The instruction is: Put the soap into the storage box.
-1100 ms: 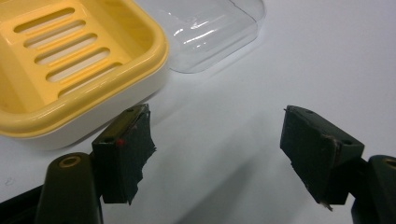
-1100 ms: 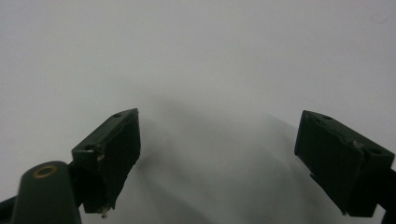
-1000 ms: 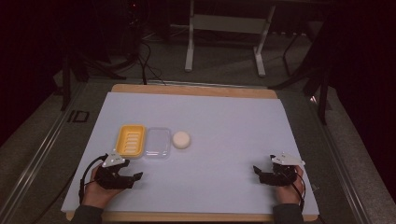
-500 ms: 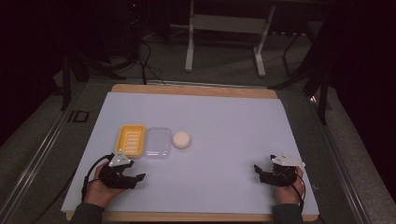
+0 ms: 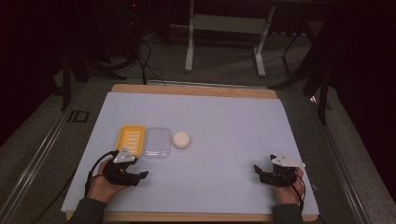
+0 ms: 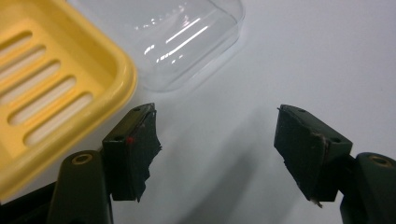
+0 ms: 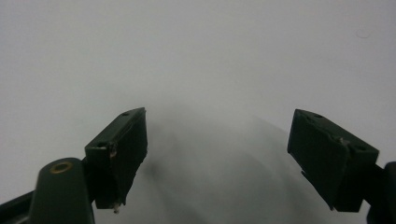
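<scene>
A yellow slotted soap dish lies on the white mat, with a clear plastic lid touching its right side and a round white soap just right of that. My left gripper sits near the front left, just in front of the dish, open and holding nothing. In the left gripper view the dish and the lid lie close ahead of the open left gripper. My right gripper rests at the front right, open and empty. In its own view the right gripper faces bare mat.
The white mat covers a wooden table whose edge shows at the back and front. Beyond the table are a dark floor, cables and a metal stand. Bare mat stretches between the two grippers.
My left gripper has shifted slightly right and forward, closer to the yellow dish. The right gripper has stayed where it was.
</scene>
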Tool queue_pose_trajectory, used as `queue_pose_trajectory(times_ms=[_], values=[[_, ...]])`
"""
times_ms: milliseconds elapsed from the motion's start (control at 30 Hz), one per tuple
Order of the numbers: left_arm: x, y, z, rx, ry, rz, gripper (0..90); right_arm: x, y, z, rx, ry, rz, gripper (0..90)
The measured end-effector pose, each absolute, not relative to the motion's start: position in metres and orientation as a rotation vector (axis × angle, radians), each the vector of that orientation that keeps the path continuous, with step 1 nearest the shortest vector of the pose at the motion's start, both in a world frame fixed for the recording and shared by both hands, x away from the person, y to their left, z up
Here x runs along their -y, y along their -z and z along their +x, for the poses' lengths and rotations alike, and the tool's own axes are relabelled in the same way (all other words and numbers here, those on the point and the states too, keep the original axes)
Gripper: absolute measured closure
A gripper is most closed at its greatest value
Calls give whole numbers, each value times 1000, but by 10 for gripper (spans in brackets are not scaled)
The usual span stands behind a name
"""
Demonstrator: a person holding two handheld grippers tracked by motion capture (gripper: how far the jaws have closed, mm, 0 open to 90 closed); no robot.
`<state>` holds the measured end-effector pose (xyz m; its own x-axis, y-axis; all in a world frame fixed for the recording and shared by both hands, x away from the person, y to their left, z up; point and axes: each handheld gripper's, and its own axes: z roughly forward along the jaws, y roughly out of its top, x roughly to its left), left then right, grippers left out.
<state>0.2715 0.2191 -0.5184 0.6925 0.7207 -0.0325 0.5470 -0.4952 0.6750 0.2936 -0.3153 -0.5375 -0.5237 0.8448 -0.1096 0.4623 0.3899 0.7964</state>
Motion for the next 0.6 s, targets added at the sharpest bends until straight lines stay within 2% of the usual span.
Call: queue_pose_trajectory(times_ms=[600], values=[[-208, 497, 292, -890, -348, 2261, 313, 316, 537, 292, -2129, -1009, 1106, 199]])
